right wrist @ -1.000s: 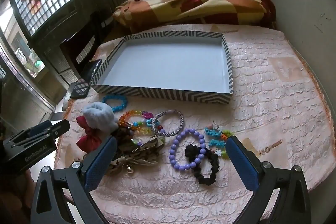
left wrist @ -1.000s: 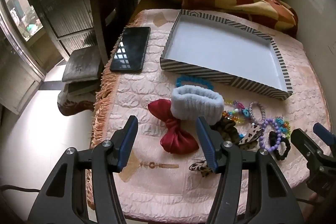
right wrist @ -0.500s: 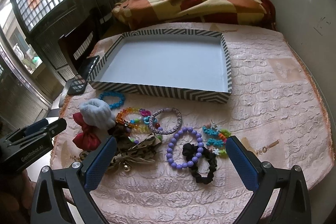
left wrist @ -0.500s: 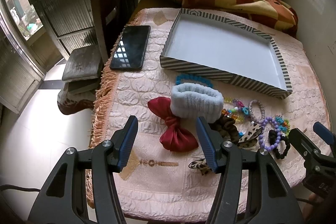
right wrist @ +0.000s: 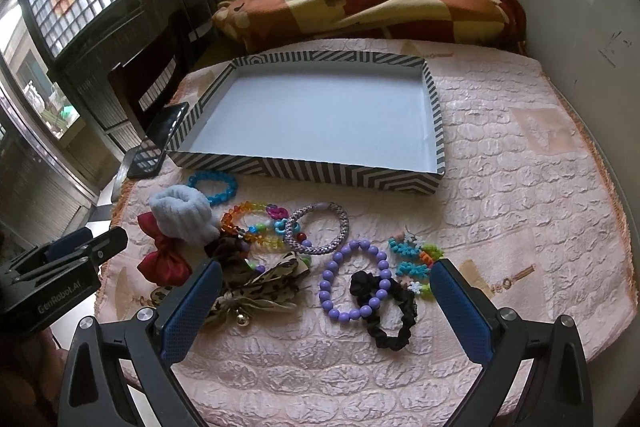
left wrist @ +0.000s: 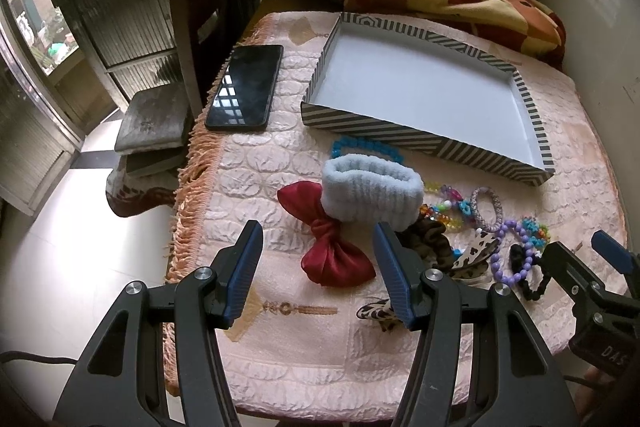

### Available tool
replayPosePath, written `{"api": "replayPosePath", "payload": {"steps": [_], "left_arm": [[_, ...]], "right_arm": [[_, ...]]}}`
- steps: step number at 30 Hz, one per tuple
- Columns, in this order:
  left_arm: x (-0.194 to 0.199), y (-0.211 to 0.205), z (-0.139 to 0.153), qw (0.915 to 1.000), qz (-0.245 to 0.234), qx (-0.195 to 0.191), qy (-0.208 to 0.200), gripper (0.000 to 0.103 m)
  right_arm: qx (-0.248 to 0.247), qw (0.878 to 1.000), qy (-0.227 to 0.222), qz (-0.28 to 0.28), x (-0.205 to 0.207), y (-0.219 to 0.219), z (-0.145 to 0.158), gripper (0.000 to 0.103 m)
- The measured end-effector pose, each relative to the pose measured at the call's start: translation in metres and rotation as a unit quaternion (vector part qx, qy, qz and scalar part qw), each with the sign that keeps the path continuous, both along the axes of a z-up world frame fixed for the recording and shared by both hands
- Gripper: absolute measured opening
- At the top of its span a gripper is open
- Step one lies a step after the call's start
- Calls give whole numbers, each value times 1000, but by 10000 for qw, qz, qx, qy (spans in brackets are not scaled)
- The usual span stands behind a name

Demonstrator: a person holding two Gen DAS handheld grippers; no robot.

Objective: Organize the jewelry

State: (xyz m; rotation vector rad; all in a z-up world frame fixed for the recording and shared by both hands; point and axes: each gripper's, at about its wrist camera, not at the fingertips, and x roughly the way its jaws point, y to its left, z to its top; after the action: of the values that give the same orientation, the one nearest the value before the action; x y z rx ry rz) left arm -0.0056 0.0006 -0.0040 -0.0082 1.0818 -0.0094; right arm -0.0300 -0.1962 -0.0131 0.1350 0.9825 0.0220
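Nothing is sorted yet: the shallow black-and-white striped cardboard tray [right wrist: 304, 177] lies empty, with the jewelry scattered just in front of its near wall. The left gripper [left wrist: 318, 267] hovers with jaws spread before the red satin bow [left wrist: 334, 251]. The right gripper [right wrist: 326, 301] gapes over the purple bead bracelet [right wrist: 354, 281]. Judging from this, the first pick is in hand: descend, pinch one piece, carry it into the tray.
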Motion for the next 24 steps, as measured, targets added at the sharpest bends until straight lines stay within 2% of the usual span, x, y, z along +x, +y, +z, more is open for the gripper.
{"api": "replayPosePath", "payload": {"steps": [3, 6, 7, 9, 15, 20, 24], "left_arm": [[-1, 0, 1, 10000, -12, -20, 80, 57], [-1, 0, 1, 9999, -16, -12, 102, 57], [-1, 1, 2, 9996, -28, -37, 270, 57], [-1, 0, 1, 9999, -8, 31, 100, 57], [-2, 0, 2, 10000, 9, -16, -36, 57], [-3, 1, 5, 9996, -50, -127, 229, 57], [-4, 0, 6, 9995, -70, -73, 284, 57]], "right_arm": [[-26, 9999, 113, 7, 1, 1, 0, 103], [3, 9999, -103, 5, -1, 1, 0, 103], [-2, 9999, -153, 6, -1, 2, 0, 103], [-120, 9999, -6, 21, 0, 3, 1, 103], [-339, 9994, 73, 47, 1, 5, 1, 103], [-346, 9994, -2, 35, -1, 5, 1, 103], [-205, 9998, -12, 27, -2, 4, 1, 103]]}}
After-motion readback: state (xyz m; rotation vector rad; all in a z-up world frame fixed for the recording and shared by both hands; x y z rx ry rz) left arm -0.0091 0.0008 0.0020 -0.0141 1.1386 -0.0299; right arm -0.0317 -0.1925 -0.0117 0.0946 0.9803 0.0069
